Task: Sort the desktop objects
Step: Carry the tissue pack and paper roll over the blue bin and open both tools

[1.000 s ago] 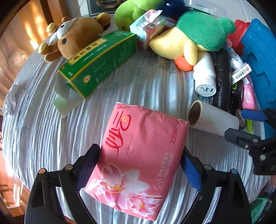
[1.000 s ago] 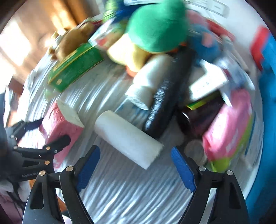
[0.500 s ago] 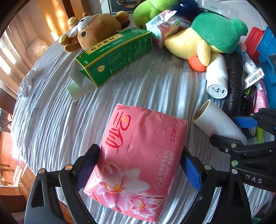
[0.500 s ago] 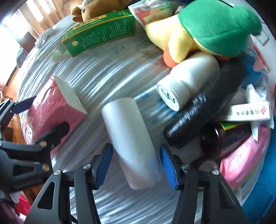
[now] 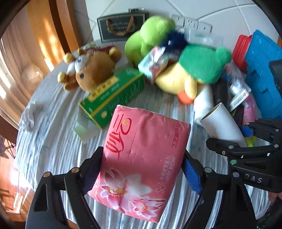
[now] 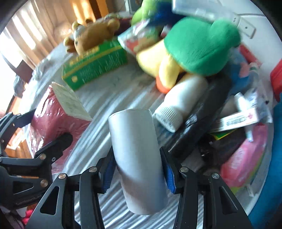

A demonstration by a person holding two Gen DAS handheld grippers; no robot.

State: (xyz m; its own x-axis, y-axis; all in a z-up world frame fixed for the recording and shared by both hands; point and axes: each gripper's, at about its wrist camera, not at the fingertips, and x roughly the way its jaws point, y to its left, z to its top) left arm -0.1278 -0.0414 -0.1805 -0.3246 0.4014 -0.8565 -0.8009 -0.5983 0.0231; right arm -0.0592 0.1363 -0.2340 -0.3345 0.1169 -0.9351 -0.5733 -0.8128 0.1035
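Sunlit curtains [image 5: 10, 74] hang at the left; a white tiled wall [image 5: 220, 12] with sockets [image 5: 193, 23] stands behind the cloth-covered surface [image 5: 52, 141].

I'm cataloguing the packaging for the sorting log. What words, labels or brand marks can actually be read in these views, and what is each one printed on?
"Soft clean paper": on the pink tissue pack held in the left gripper.
"DAS": on the right gripper's black body, seen in the left view.
Red Chinese characters on the tissue pack: present, not transcribed.
Green box, white bottle cap, barcode label, framed plaque: print too blurred to read.
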